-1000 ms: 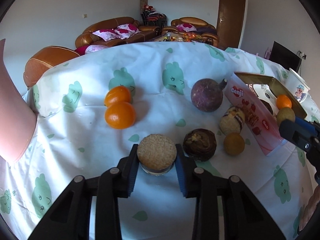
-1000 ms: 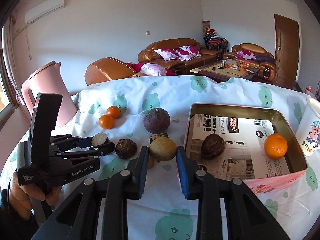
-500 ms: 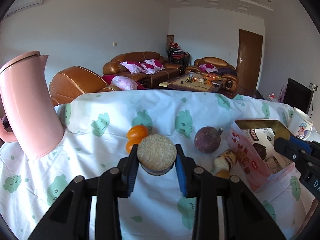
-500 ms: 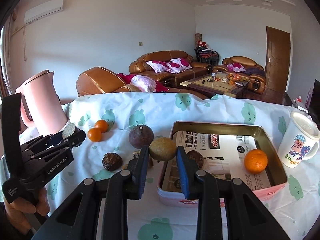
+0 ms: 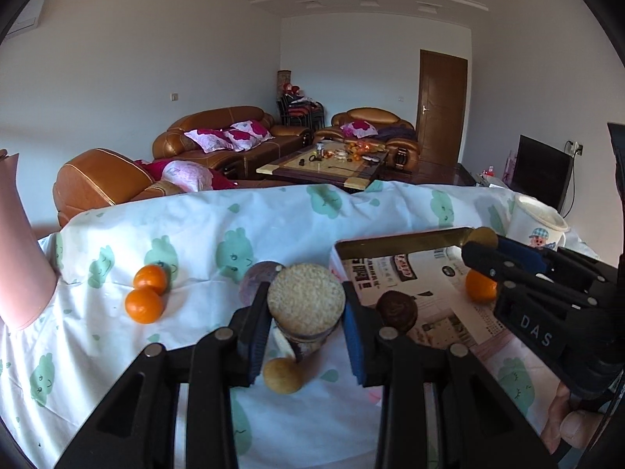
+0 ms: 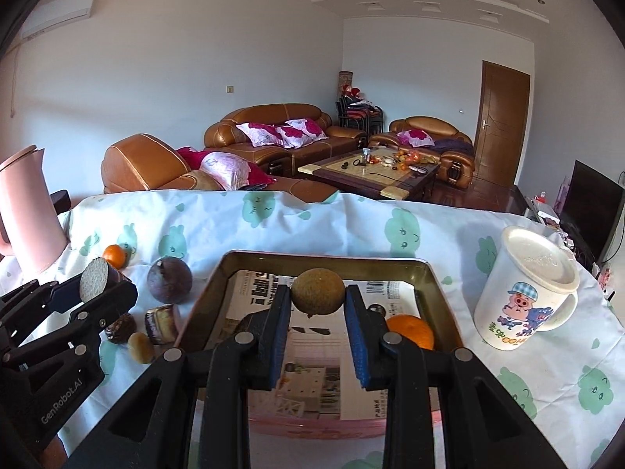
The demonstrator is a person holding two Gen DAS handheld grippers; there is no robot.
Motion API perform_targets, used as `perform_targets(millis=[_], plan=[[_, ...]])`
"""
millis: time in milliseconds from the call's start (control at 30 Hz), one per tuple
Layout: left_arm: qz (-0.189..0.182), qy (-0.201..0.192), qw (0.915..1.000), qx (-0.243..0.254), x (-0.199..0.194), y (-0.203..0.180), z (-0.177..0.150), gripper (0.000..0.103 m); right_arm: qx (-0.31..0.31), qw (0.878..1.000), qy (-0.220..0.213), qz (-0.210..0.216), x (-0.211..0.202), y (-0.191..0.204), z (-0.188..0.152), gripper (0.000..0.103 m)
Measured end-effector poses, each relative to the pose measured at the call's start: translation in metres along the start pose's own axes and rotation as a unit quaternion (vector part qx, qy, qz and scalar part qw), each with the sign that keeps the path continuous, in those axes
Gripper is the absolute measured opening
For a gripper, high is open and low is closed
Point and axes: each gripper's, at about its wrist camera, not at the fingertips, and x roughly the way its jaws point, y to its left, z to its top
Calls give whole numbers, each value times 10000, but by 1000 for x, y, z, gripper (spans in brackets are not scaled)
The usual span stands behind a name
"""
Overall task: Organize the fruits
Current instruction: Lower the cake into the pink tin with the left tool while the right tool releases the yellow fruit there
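Both jaws clamped: cut fruit (image 5: 306,299) beside tin rim (image 5: 402,237), brown fruit (image 6: 318,291) above it.

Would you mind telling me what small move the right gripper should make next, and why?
Probably lower it a little and open. The right gripper holds the round brownish-green fruit over the newspaper-lined metal tray, where an orange already lies.

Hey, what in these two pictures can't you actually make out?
- Left wrist view: purple fruit, mostly behind the cut piece in the left tongs.
- Right wrist view: orange in the tin, partly behind the right tongs.
- Pink jug: cut off by the frame's left edge.
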Motion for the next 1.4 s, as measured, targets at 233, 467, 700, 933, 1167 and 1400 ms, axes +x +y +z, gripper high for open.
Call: perform_targets(millis=[233, 467, 700, 933, 1167, 1400], plan=[[-183, 199, 9996, 60, 23, -37, 8, 36, 228, 9994, 186, 198, 15, -35, 3, 30], [-106, 355, 9992, 125, 44, -58, 14, 36, 399, 9980, 471, 121, 35, -53, 1, 30], [24, 715, 9973, 154, 64, -62, 7, 36, 412, 9967, 681, 157, 48, -59, -3, 30], [24, 717, 9974, 113, 63, -59, 7, 36, 251, 9971, 707, 155, 52, -50, -5, 30], [172, 609, 9978, 216, 55, -59, 7, 41, 164, 9968, 647, 430, 49, -41, -6, 31], [715, 255, 9964, 374, 41, -64, 7, 68, 448, 9956, 694, 445, 50, -49, -6, 31]])
